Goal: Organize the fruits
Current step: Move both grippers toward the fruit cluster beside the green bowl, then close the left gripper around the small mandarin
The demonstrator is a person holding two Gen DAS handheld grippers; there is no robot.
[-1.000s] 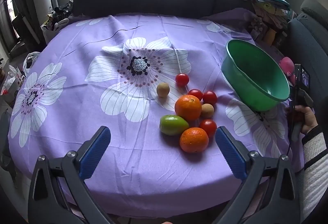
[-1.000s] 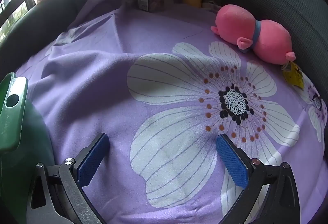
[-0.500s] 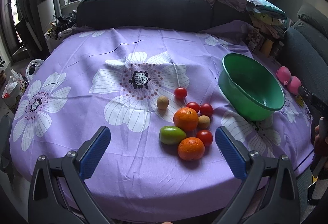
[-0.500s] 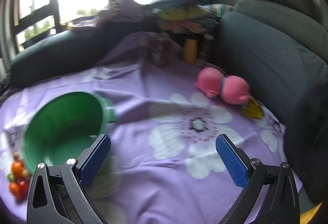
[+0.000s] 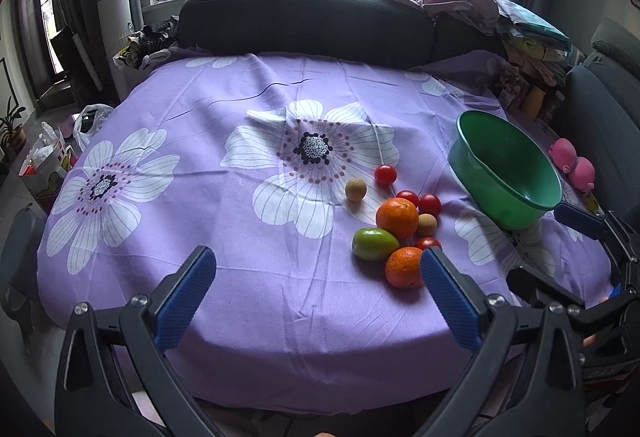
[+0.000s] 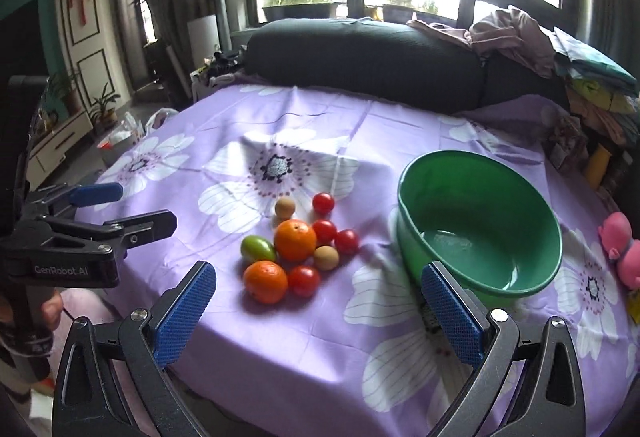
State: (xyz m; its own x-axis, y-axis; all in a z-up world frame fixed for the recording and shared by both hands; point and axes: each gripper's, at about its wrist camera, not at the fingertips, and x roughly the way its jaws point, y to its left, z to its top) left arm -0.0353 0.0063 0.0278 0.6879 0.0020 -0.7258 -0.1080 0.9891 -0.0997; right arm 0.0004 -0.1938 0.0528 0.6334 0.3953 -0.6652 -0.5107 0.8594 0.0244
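Pre-grasp, nothing yet moved | left gripper [image 5: 318, 291] and right gripper [image 6: 316, 311] spread wide, empty | fruit cluster [image 6: 298, 249] on purple cloth, at 9 o'clock of empty green basin [image 6: 480, 225] | next: closing on near orange [image 6: 266, 282], likely.

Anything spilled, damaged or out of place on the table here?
Nothing spilled or damaged. The green bowl sits tilted rather than flat, its mouth tipped toward the fruits, and holds none of them. A pink plush toy lies beside it, unrelated to the task. Both grippers are open and hold nothing.
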